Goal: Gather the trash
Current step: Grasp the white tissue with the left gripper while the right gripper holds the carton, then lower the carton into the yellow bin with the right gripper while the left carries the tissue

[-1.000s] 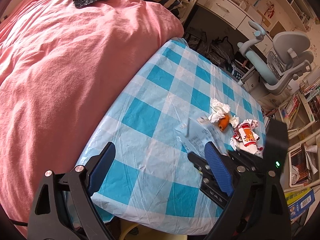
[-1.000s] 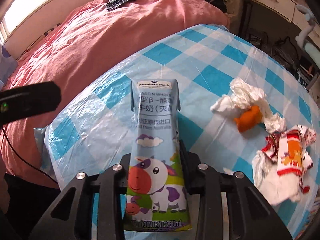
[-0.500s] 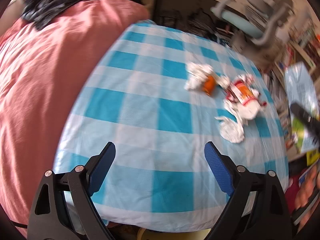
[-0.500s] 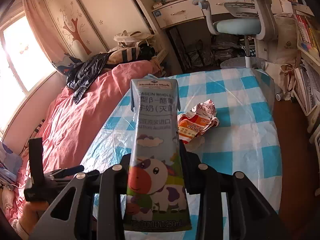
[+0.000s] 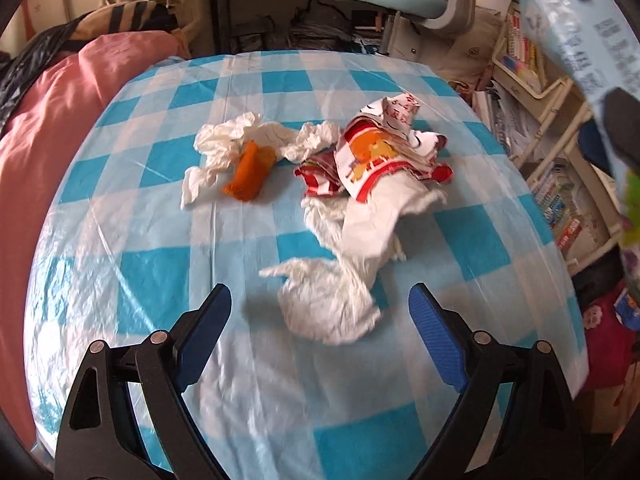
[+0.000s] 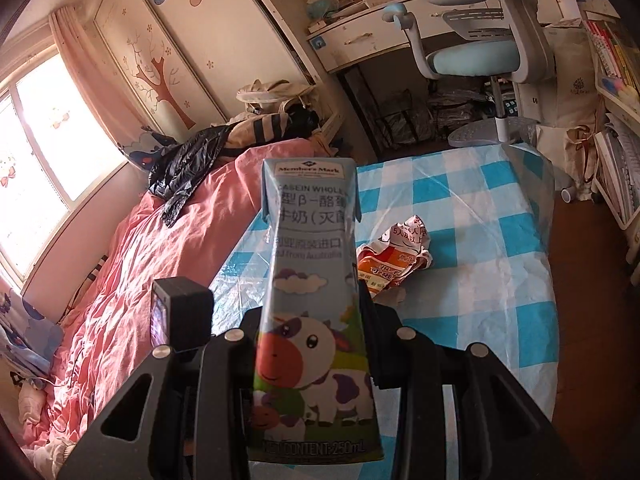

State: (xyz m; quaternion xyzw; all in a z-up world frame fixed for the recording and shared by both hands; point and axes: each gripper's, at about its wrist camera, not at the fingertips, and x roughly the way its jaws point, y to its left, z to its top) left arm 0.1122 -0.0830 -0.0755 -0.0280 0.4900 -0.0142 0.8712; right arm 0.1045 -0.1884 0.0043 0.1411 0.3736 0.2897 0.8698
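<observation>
My right gripper (image 6: 316,312) is shut on a pale blue milk carton (image 6: 312,280) with a cartoon cow, held upright above the table; the same carton (image 5: 576,32) shows at the top right of the left wrist view. My left gripper (image 5: 320,320) is open, its blue pads on either side of a crumpled white tissue (image 5: 328,304) lying on the blue-and-white checked tablecloth (image 5: 160,272), not touching it. Beyond lie a red, white and orange snack wrapper (image 5: 380,156) (image 6: 394,256), more white tissue (image 5: 224,148) and an orange scrap (image 5: 250,174).
A bed with a pink cover (image 6: 160,272) (image 5: 36,120) lies along the table's left side, a black bag (image 6: 184,164) on it. A light blue office chair (image 6: 480,52) and a desk stand beyond the table. Bookshelves (image 5: 560,184) line the right.
My left gripper swung right and lower, over the tissue pile. My right gripper lifted the carton off the table and off to the right, then held nearly still.
</observation>
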